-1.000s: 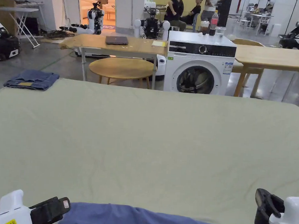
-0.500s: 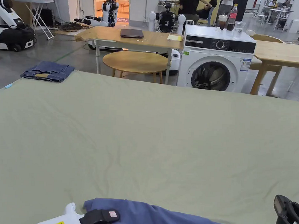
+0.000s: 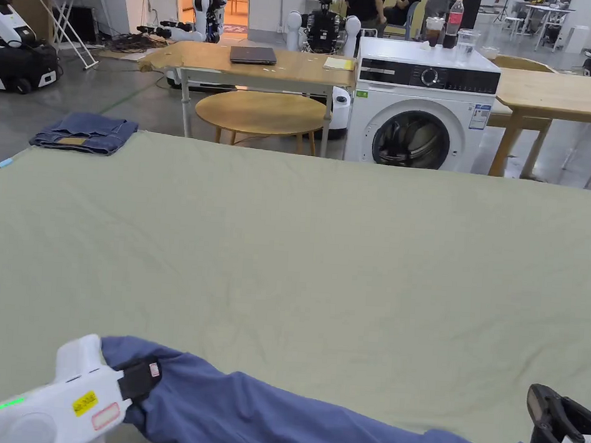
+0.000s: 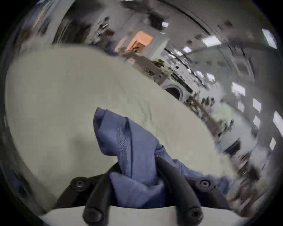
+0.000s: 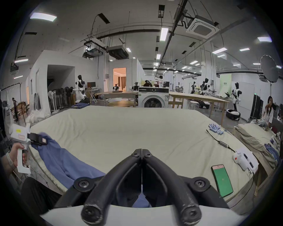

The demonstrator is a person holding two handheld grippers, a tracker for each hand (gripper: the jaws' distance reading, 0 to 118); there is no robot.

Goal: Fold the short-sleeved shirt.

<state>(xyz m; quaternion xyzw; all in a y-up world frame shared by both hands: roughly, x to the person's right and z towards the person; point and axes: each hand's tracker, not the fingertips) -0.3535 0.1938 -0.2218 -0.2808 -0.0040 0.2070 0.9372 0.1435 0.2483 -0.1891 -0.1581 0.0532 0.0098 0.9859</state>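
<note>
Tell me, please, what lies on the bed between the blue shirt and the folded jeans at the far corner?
Nothing: in the head view, bare green sheet stretches from the blue shirt to the folded jeans.

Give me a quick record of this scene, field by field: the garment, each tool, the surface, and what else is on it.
garment: blue shirt, crumpled along the near edge, not yet spread or folded
left tool: jaws closed on a bunched part of the shirt
right tool: jaws together; blue cloth shows below the tips, but whether they pinch it cannot be told
surface: large table under a pale green sheet
far left corner: folded denim garment
right side: phone with green screen
behind: washing machine
</note>
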